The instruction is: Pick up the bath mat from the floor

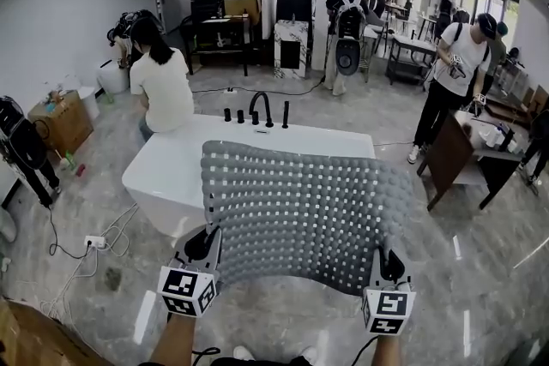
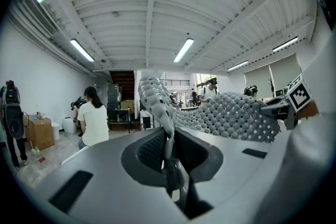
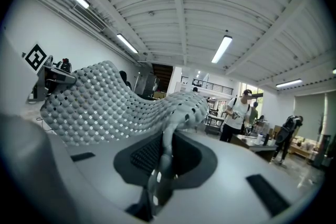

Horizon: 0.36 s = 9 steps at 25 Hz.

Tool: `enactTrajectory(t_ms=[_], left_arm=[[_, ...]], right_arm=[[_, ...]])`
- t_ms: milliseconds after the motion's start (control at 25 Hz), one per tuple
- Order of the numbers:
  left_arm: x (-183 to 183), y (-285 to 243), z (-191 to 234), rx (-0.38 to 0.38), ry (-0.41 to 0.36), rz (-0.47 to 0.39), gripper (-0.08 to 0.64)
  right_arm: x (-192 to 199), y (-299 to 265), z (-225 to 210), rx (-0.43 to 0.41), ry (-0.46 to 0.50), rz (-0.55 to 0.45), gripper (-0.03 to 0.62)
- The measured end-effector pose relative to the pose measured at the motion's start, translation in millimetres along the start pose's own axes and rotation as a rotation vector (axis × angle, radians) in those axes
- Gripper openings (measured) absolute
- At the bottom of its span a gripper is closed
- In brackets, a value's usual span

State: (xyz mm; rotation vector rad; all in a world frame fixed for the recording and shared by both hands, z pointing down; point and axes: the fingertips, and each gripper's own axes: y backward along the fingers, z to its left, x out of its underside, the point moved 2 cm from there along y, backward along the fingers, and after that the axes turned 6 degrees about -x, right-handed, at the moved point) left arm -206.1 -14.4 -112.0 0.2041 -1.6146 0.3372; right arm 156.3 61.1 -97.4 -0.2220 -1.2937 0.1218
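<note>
White bathtub (image 1: 163, 176) with black taps (image 1: 262, 109) on grey marbled floor (image 1: 480, 270); white walls (image 1: 60, 30), ribbed ceiling (image 2: 157, 18), strip lights (image 2: 184, 50).

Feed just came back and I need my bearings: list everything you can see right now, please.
bath mat: 1, grey, held up off the floor, spread wide
bathtub: 1, white, behind the mat
tap set: 1, black, on the tub's far rim
cardboard box: 1, brown, by the left wall
power strip: 1, white, floor at left
table: 1, dark brown, at right
person in white top: 1, by the tub's left end
other people: several, standing further back
left tongs: 1, grey, shut on the mat's lower left corner
right tongs: 1, grey, shut on the mat's lower right corner
</note>
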Motion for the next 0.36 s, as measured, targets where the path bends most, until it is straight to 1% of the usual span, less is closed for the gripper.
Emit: enactTrajectory(t_ms=[360], left_arm=[[-1.6, 4.9, 2.3, 0.001, -0.008, -0.012, 0.043]], right_arm=[[0.8, 0.1, 7.2, -0.003, -0.003, -0.006, 0.061]])
